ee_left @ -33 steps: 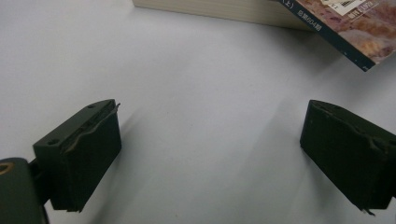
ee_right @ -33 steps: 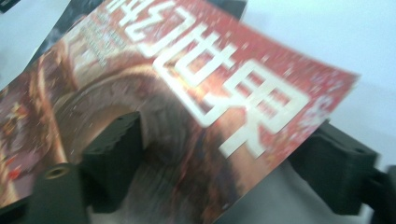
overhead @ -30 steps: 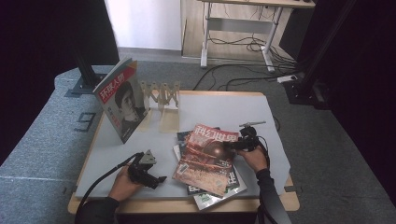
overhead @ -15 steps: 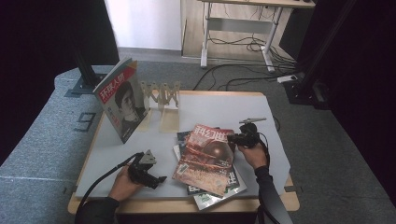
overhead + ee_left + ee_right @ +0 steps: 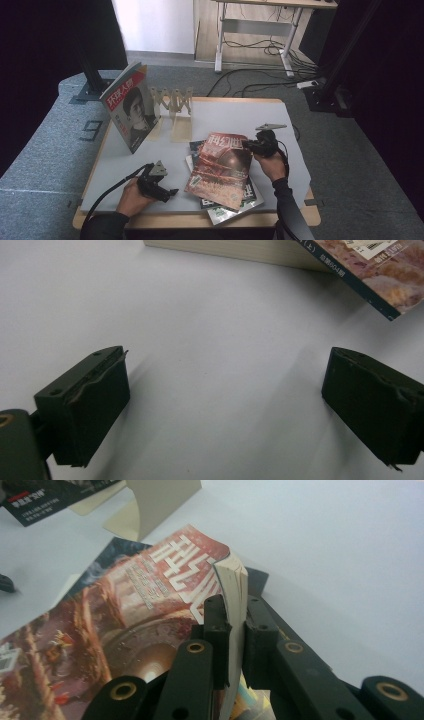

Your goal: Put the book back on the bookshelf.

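A red-covered magazine (image 5: 222, 167) lies on top of a stack of magazines (image 5: 235, 202) near the table's front. My right gripper (image 5: 250, 146) is shut on the red magazine's right edge (image 5: 234, 592), which is lifted off the stack; its jaws have just been closing on that edge. The page block sits pinched between the two black pads (image 5: 216, 630). My left gripper (image 5: 170, 192) rests at the front left of the table, open, with bare white tabletop between its fingers (image 5: 95, 400). The red magazine's corner (image 5: 380, 270) lies just ahead of it.
A magazine with a portrait cover (image 5: 129, 112) leans upright in a beige folding rack (image 5: 172, 105) at the back left. The white table (image 5: 235, 117) has free room at the back right. Cables and a desk frame stand on the floor beyond.
The right gripper has closed on the red magazine's right edge and risen a little, lifting that edge off the stack. The left gripper has stayed put.
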A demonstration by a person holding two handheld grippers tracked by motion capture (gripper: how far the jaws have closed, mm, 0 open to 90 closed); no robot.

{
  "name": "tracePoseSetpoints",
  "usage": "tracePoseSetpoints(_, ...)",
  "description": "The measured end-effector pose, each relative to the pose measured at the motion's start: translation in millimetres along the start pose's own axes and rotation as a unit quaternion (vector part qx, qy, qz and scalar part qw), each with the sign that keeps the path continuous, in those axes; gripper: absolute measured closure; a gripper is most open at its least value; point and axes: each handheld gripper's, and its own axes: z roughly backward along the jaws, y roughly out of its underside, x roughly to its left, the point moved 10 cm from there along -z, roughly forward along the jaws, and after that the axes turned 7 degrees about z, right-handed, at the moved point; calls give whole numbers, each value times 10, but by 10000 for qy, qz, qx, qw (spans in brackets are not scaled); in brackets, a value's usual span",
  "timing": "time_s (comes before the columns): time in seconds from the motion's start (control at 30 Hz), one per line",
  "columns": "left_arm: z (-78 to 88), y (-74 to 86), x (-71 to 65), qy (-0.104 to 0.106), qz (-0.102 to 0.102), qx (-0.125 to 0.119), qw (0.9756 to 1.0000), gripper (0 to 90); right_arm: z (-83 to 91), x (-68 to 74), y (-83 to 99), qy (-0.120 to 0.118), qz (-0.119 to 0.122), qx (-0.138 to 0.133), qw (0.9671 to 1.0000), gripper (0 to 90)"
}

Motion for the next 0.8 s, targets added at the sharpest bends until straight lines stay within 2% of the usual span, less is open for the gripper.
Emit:
tracePoseSetpoints(0.33, 1, -1, -3, 0, 6, -8, 10000, 48, 147, 114, -186, 80, 225, -123, 9996, 823)
tracePoseSetpoints(0.8, 2, -1, -3, 3, -9, -5, 10000, 49, 284, 233, -412, 52, 371, -341, 9987, 823)
